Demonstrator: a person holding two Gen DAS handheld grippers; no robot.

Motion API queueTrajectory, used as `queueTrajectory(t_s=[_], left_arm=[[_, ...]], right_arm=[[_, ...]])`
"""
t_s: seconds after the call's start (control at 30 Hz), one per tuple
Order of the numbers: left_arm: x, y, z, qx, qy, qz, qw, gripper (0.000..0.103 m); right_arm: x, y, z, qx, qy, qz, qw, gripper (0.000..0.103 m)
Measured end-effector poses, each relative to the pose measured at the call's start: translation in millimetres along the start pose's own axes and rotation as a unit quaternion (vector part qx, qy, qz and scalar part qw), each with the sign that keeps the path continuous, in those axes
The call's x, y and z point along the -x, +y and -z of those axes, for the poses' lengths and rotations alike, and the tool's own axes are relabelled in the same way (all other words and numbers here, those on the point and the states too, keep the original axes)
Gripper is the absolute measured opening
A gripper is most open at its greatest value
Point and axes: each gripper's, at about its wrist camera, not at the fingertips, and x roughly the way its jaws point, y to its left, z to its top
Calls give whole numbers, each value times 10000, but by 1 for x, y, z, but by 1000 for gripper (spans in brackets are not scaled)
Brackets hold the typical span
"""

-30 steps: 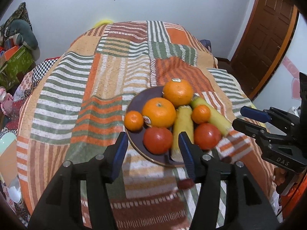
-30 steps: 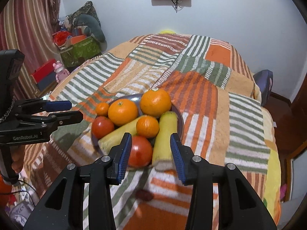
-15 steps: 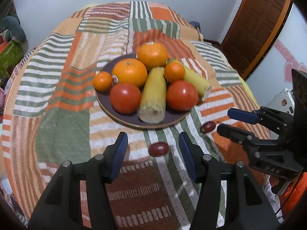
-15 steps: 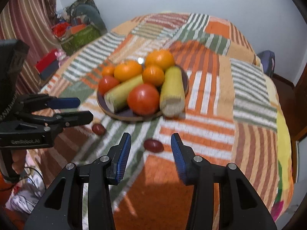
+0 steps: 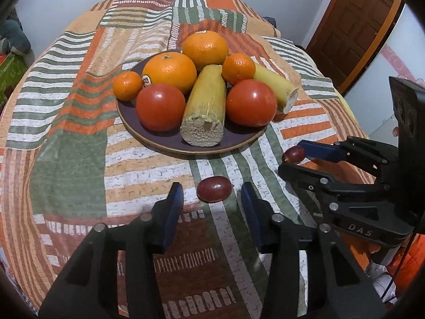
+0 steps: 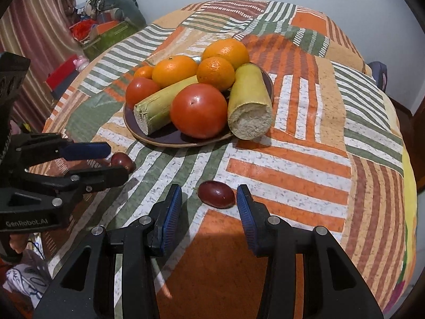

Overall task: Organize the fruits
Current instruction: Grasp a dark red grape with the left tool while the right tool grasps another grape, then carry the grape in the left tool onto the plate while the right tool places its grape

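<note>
Fruits fill your dark plate (image 5: 240, 143) on the striped bedspread (image 5: 66, 138): two big oranges (image 5: 170, 70), two small ones, two red tomatoes (image 5: 160, 107) and two yellow-green cut stalks (image 5: 205, 103), all piled touching one another. Two dark red grapes lie on the cloth just in front of the plate. Your left gripper (image 5: 211, 202) has its fingers spread wide with one grape (image 5: 214, 189) sitting between the tips, untouched. Your right gripper (image 6: 209, 200) is likewise spread around the other grape (image 6: 217, 191), which lies nearer its right pad. In the left wrist view, that second grape shows between the right gripper's tips, right of the plate.
</note>
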Motion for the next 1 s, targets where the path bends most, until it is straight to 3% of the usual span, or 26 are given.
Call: queueTrajectory(t_s=[0.1,0.27,0.53,1.0], left_arm=[[-4,-1,0,-41,48,11,10000,34],[-3,-2,0,-67,3,5,10000,29],[7,2,-3,-9,-112,35,9999,29],[44,20,-42,149,-819,-53,9965,29]], right_arm=[[0,2,2,63,-29,80,9999,31],[3,-4,1,-30,-71,36,10000,28],[18,1,-7,44,-314,-4,9995,27],[41,12,-44,225,-962,-68,9951,28]])
